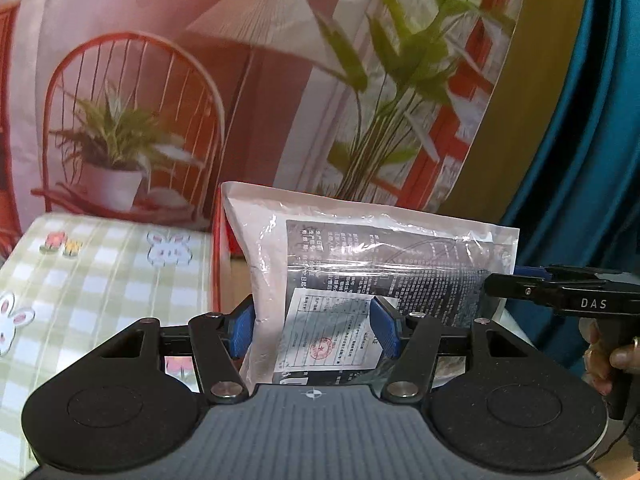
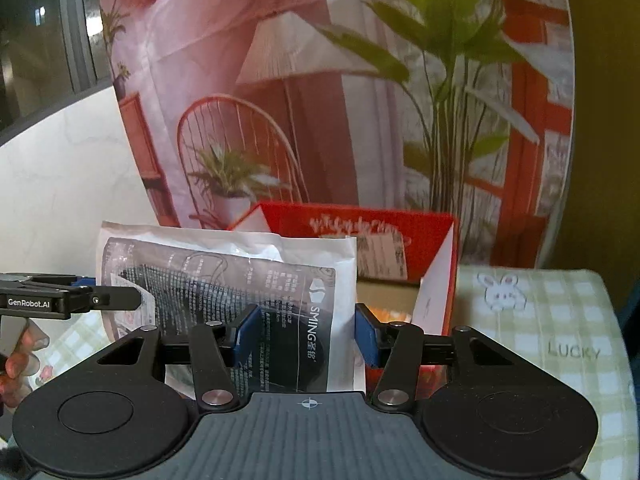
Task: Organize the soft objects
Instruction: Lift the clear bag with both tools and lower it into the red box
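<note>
Before a backdrop (image 1: 168, 80) printed with a chair and plants, above a checked cloth (image 1: 100, 280) and a red box (image 2: 400, 224), a sealed packet (image 1: 360, 260) is held upright, clamped between the pads of the left gripper (image 1: 314, 330) and the right gripper (image 2: 306, 334).

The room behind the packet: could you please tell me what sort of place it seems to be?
Probably a home staged for recording: a printed interior-scene backdrop, a bunny-patterned check tablecloth, an open red gift box, and a teal curtain.
</note>
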`<action>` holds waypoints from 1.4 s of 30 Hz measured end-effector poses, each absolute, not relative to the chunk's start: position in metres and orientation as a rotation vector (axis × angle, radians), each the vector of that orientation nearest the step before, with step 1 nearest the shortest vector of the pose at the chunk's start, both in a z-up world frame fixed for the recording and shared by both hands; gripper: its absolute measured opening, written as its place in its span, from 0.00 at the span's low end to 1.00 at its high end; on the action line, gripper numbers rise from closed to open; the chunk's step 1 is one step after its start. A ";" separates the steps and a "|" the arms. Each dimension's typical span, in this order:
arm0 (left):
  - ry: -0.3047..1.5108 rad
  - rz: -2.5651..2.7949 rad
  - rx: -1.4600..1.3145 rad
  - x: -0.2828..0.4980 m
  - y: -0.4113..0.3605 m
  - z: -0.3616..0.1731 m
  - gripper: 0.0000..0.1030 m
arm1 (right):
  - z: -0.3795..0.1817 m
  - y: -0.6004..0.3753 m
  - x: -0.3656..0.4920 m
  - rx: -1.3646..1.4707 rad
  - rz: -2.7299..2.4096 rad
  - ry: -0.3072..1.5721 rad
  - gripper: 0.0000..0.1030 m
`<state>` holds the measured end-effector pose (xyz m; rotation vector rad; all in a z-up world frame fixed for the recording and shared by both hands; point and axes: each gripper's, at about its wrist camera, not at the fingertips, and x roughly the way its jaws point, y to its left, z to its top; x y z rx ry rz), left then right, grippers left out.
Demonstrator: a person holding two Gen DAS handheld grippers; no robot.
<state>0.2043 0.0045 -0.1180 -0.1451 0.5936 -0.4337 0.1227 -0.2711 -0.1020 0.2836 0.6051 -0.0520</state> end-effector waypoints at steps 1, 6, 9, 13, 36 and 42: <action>0.588 -0.437 -0.150 0.207 0.004 -0.115 0.61 | -0.099 -0.272 0.124 0.280 -0.053 0.599 0.46; 0.555 -0.457 -0.177 0.224 0.003 -0.103 0.61 | -0.085 -0.283 0.136 0.258 -0.061 0.570 0.46; 0.533 -0.456 -0.174 0.232 0.000 -0.096 0.61 | -0.076 -0.292 0.145 0.240 -0.059 0.558 0.45; 0.527 -0.458 -0.175 0.247 -0.007 -0.089 0.61 | -0.067 -0.299 0.159 0.207 -0.065 0.540 0.43; 0.696 -0.441 -0.066 0.300 -0.034 -0.144 0.58 | -0.134 -0.319 0.190 0.230 -0.140 0.624 0.36; 0.718 -0.414 -0.023 0.313 -0.040 -0.149 0.59 | -0.152 -0.322 0.203 0.228 -0.158 0.676 0.36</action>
